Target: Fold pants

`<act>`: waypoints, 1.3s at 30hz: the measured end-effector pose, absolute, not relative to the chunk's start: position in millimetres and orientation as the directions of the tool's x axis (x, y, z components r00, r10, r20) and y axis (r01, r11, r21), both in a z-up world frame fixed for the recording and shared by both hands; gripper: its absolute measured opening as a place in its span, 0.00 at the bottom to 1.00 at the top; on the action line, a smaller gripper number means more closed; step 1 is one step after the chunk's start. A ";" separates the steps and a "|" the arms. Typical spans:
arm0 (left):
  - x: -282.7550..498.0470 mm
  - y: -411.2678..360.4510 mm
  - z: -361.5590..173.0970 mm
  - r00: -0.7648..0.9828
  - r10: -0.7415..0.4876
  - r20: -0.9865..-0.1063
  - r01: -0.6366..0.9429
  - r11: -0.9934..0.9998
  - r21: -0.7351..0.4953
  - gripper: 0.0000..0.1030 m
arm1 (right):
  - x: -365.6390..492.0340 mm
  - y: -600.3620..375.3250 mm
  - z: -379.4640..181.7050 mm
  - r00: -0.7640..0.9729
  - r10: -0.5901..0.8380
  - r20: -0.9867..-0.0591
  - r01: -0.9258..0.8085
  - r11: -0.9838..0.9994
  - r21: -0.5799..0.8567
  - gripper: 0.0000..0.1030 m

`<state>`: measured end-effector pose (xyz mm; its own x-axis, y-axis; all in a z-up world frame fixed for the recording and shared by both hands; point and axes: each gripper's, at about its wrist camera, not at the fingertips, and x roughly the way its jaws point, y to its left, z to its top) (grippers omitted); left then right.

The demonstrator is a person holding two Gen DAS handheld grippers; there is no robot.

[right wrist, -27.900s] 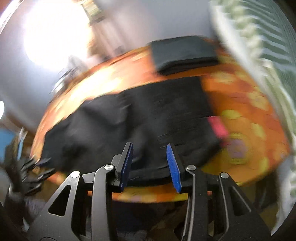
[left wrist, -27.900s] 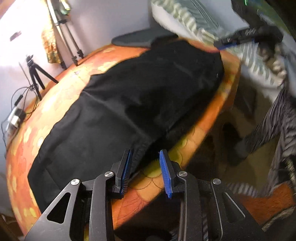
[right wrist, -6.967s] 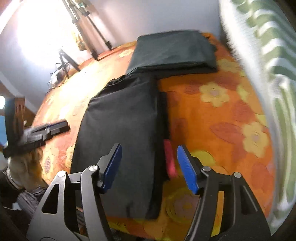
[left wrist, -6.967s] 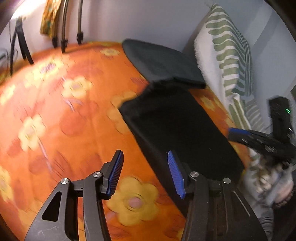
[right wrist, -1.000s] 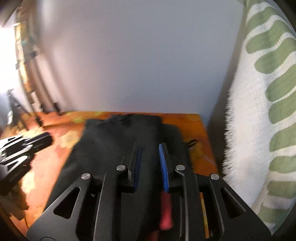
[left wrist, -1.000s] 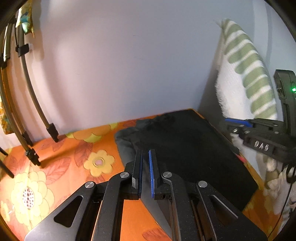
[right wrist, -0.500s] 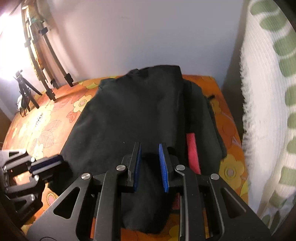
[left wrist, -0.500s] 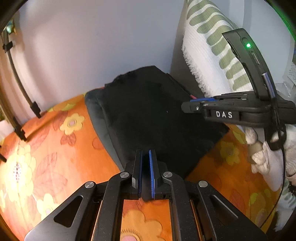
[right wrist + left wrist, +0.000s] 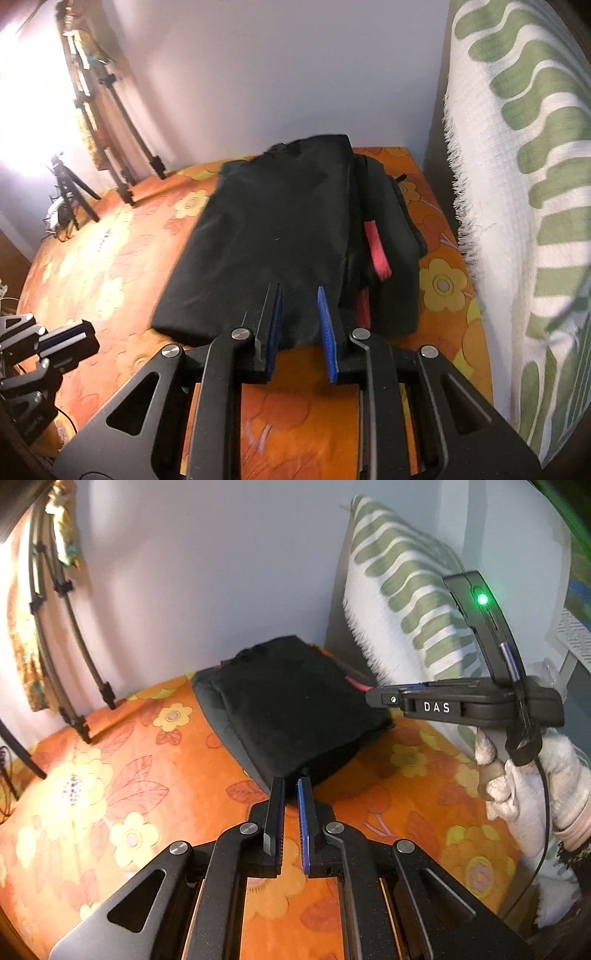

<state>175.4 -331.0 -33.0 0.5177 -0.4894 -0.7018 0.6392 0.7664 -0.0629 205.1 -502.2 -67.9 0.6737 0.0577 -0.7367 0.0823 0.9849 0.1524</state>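
Observation:
The black pants [image 9: 295, 709] lie folded in a compact stack on another dark folded garment [image 9: 218, 709] at the far corner of the orange flowered surface [image 9: 122, 775]. In the right wrist view the pants [image 9: 273, 229] show a pink strip [image 9: 376, 247] along their right side. My left gripper [image 9: 290, 786] is nearly shut and empty, just in front of the stack's near edge. My right gripper [image 9: 299, 295] is slightly open and empty, its tips over the near edge of the pants. The right gripper also shows in the left wrist view [image 9: 384, 699], beside the stack.
A white and green striped cushion [image 9: 517, 184] stands along the right side. A grey wall [image 9: 203, 572] is behind the stack. Tripod legs [image 9: 74, 672] and a small tripod [image 9: 70, 192] stand at the far left. The left gripper [image 9: 70, 339] shows at lower left.
Both grippers have pulled back a little from the stack. The right gripper's jaws have parted slightly. The pants stay folded on the dark garment.

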 end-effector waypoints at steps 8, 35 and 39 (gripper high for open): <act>126.7 -292.3 8.7 0.557 -0.528 -0.641 0.638 0.767 -0.077 0.21 | 126.1 -461.0 -10.2 0.777 0.002 -0.629 0.098 0.987 0.125 0.50; 56.3 -197.4 -2.4 0.655 -0.418 -0.630 0.512 0.858 -0.038 0.77 | -4.0 -363.8 -18.3 0.851 -0.143 -0.505 0.215 0.973 0.087 0.97; 62.9 -190.7 -10.9 0.637 -0.401 -0.658 0.483 0.873 -0.064 0.77 | -1.5 -360.0 -22.8 0.848 -0.161 -0.506 0.220 0.974 0.059 0.98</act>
